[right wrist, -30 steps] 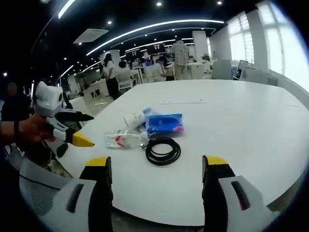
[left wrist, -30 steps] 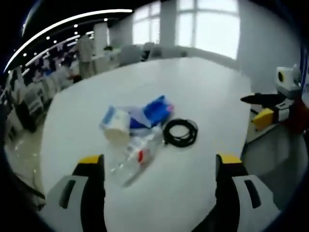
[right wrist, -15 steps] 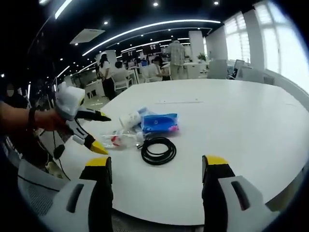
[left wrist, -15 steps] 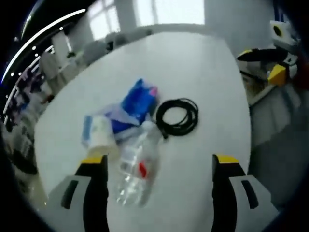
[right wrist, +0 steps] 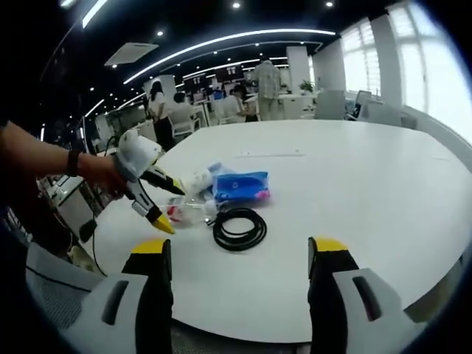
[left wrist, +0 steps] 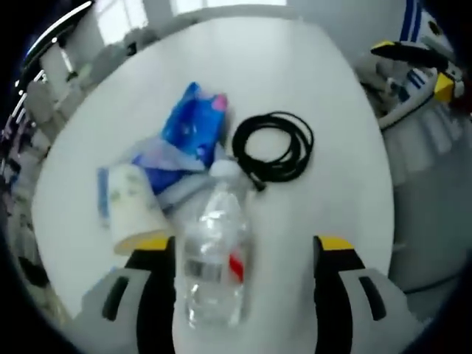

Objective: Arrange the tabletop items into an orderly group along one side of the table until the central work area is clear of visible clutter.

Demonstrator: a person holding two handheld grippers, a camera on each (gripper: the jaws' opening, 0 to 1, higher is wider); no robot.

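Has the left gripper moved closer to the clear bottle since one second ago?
Yes. In the right gripper view, the left gripper has come in from beyond the table edge to the bottle, beside the black cable coil.

We see an open-plan office behind the table, people point(right wrist: 164, 103) standing among distant desks, bright windows point(right wrist: 413, 66), curved ceiling light strips point(right wrist: 221, 40), grey chairs point(right wrist: 333, 105).

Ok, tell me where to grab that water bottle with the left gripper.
Grip the water bottle across its clear body, around the label. It lies on its side between the open left gripper fingers, cap pointing away, so come straight down over it; the round body fits that gap.
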